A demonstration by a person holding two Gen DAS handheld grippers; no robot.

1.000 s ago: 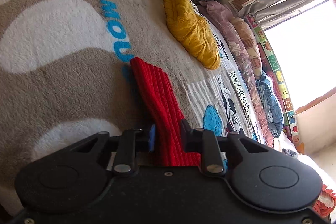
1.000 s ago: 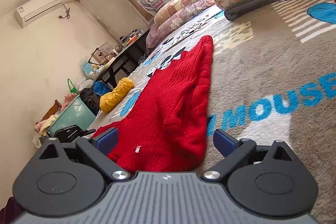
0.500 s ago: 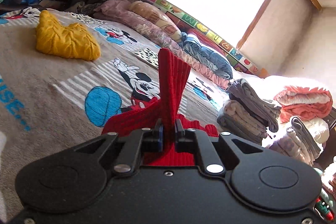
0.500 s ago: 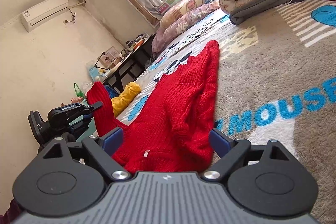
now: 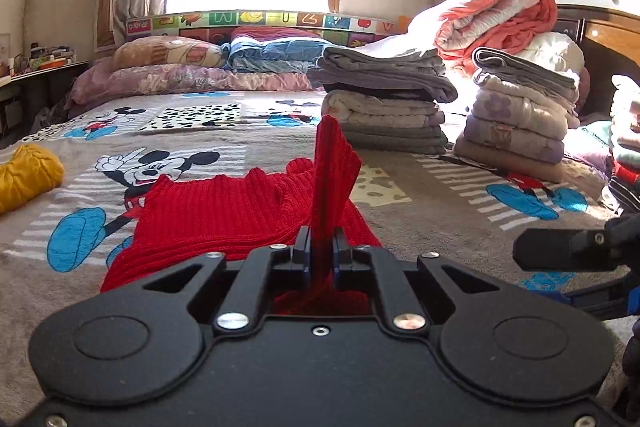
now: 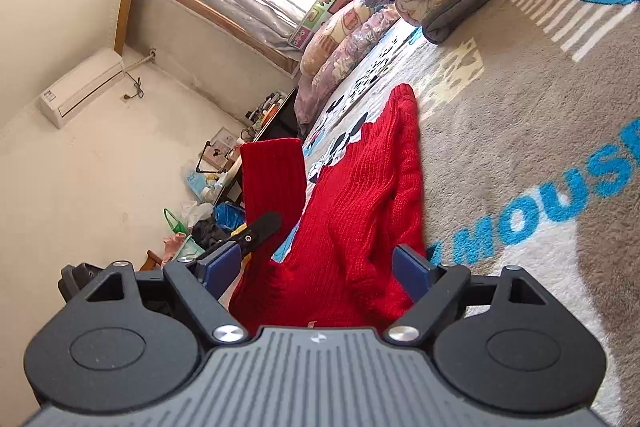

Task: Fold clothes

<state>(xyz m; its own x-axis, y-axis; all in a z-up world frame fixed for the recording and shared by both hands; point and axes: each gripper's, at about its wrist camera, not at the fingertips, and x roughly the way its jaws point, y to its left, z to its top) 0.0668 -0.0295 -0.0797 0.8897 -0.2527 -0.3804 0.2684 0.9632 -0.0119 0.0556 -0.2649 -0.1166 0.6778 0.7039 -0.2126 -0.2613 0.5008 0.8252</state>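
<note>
Left wrist view: left gripper [image 5: 321,253] pinches a sleeve of the red sweater [image 5: 224,211], lifted upright; the body lies flat on the blanket [image 5: 440,227]. Right gripper [image 6: 316,267] jaws spread, holding nothing, low over the hem. Fold barely started: sleeve not laid across, body unfolded. Count: one red sweater, one yellow garment [image 5: 28,175], two near folded stacks [image 5: 388,107].

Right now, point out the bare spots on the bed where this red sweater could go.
Bare blanket lies between the red sweater and the yellow sweater, and between the red sweater and the nearest folded stack, toward the right gripper. The far right is crowded with stacks and a rolled quilt; pillows line the window side. The left gripper holds a sleeve.
</note>
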